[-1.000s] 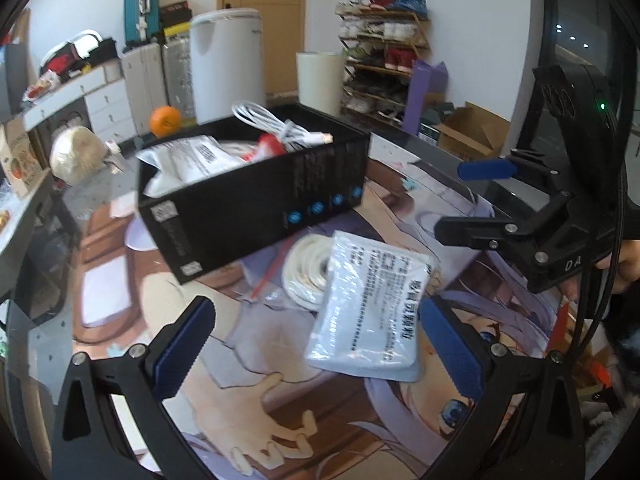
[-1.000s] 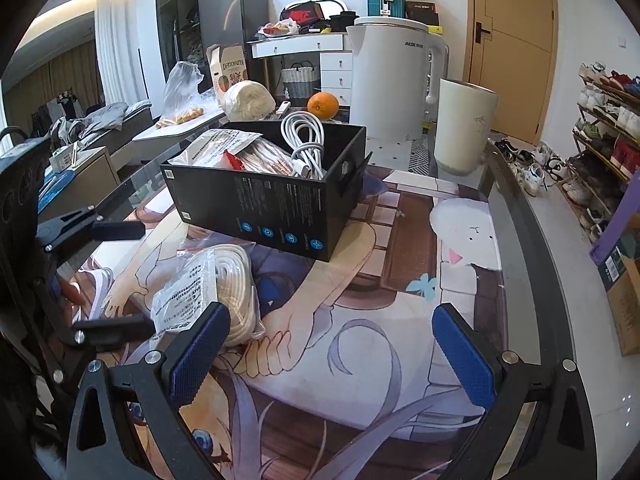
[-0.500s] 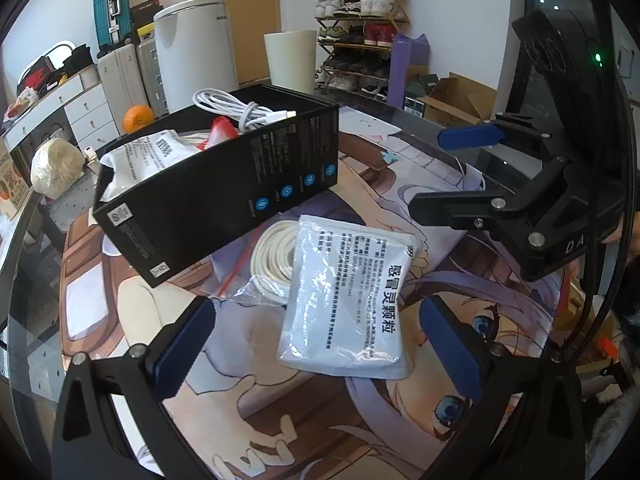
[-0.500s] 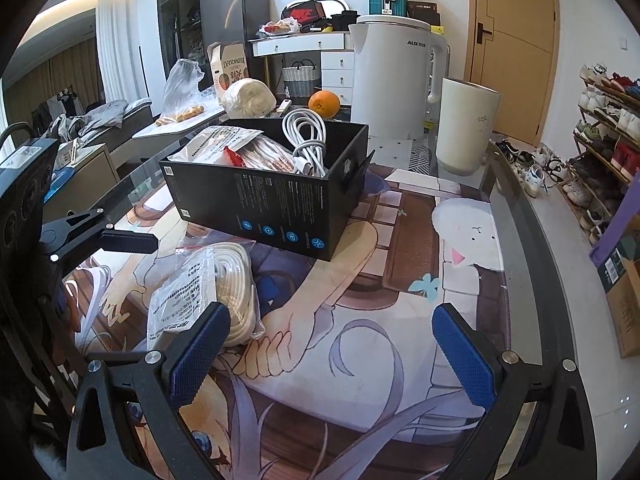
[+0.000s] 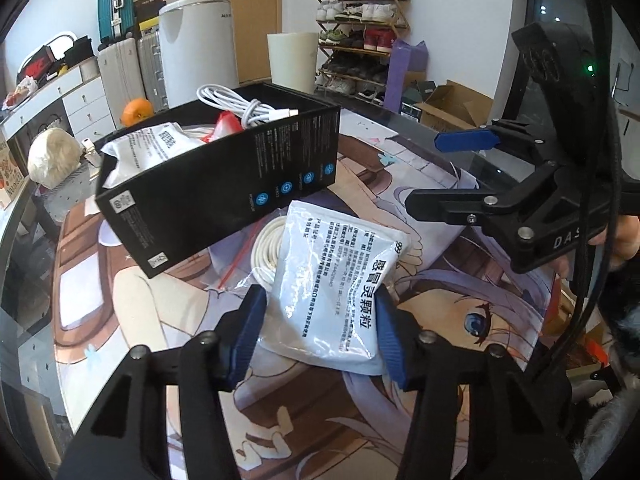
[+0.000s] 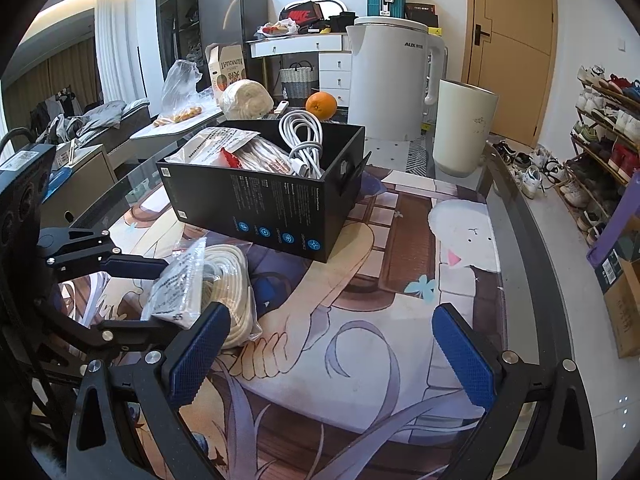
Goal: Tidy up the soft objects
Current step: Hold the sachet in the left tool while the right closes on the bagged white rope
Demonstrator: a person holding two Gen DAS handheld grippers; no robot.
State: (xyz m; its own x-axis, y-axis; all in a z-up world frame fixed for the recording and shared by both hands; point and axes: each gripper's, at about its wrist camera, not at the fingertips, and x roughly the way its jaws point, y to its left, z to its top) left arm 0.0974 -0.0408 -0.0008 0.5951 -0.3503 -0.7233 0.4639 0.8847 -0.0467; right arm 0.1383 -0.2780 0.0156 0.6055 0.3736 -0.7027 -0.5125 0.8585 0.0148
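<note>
A white medicine packet (image 5: pixel 336 280) with black Chinese print lies on the printed mat, partly over a bagged coil of white cable (image 5: pixel 269 248). My left gripper (image 5: pixel 320 336) is shut on the packet's near end, its blue pads pressing both sides; it also shows in the right wrist view (image 6: pixel 160 288) holding the packet (image 6: pixel 176 284). A black cardboard box (image 5: pixel 224 184) behind holds another white packet (image 5: pixel 156 140), a red-marked bag and a white charging cable (image 5: pixel 248 108). My right gripper (image 6: pixel 332 352) is open and empty over the mat, right of the coil (image 6: pixel 228 292).
A white kettle (image 6: pixel 392 80), a cream bin (image 6: pixel 464 128) and an orange (image 6: pixel 321 105) stand behind the box (image 6: pixel 272 196). The glass table's edge (image 6: pixel 532 240) curves along the right, with a shoe rack (image 6: pixel 608 128) beyond. The right gripper's body (image 5: pixel 532 208) sits right of the packet.
My left gripper has moved forward onto the white packet and closed its fingers on the near end. The right gripper has stayed open and nearly still.
</note>
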